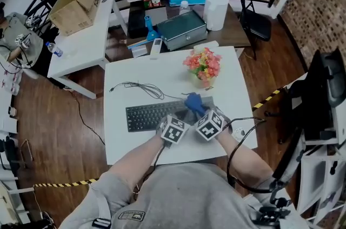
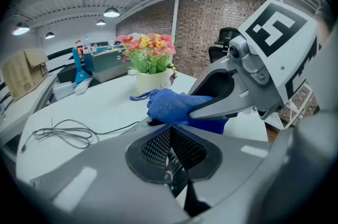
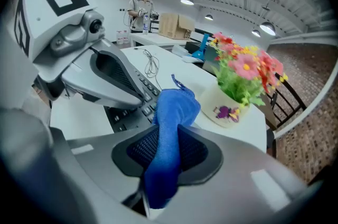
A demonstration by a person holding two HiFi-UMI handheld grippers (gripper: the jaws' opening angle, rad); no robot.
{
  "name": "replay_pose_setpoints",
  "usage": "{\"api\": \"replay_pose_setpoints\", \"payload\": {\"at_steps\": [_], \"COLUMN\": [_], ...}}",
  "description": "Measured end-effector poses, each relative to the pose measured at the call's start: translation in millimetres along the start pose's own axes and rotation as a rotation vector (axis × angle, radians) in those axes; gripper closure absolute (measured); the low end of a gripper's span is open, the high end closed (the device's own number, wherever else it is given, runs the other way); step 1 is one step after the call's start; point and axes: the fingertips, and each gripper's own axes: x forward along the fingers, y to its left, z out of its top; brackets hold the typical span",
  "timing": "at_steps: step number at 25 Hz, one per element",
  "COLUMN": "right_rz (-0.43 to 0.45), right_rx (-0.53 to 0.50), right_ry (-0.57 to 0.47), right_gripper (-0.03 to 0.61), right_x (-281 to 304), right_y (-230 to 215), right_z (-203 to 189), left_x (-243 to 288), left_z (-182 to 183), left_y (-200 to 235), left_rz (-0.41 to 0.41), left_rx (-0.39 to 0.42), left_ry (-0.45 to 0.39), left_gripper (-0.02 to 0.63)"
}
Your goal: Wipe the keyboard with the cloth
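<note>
**Cloth Held by Right Gripper at Keyboard's Right End**

The white table (image 1: 162,68) fills the centre of the head view. The black keyboard (image 1: 146,115) lies across the table's lower half, running left to right. The left gripper (image 2: 169,136) and the right gripper (image 3: 168,133) sit side by side over the keyboard's right end, both angled down. The left gripper's jaws are closed together with nothing between them. The right gripper's jaws are clamped on the blue cloth (image 3: 174,106), which extends beyond the tips over the keys at the keyboard's right end. A pot of flowers (image 1: 204,67) stands above the cloth in the frame. A thin black cable (image 1: 143,88) lies looped just above the keyboard.
</note>
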Motion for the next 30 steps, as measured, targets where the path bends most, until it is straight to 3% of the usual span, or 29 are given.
{"api": "replay_pose_setpoints", "payload": {"at_steps": [6, 12, 19, 24, 30], "right_rz": [0.111, 0.251, 0.343, 0.345, 0.277], "right_rx": [-0.16, -0.32, -0.417, -0.406, -0.327], "right_ry": [-0.065, -0.119, -0.137, -0.129, -0.104], "right_gripper": [0.471, 0.471, 0.471, 0.471, 0.471], "right_x": [25, 56, 81, 78, 68], "right_y": [78, 173, 253, 254, 201], "right_z": [73, 142, 192, 183, 140], "left_x": [-55, -124, -186, -184, -132], "left_z": [-51, -125, -189, -194, -157], "left_y": [57, 116, 159, 153, 119], "left_rz": [0.117, 0.276, 0.392, 0.368, 0.268], "left_rx": [-0.115, -0.265, -0.363, -0.354, -0.267], "left_ry": [-0.001, 0.017, 0.062, 0.084, 0.075], "left_gripper": [0.62, 0.62, 0.62, 0.62, 0.62]}}
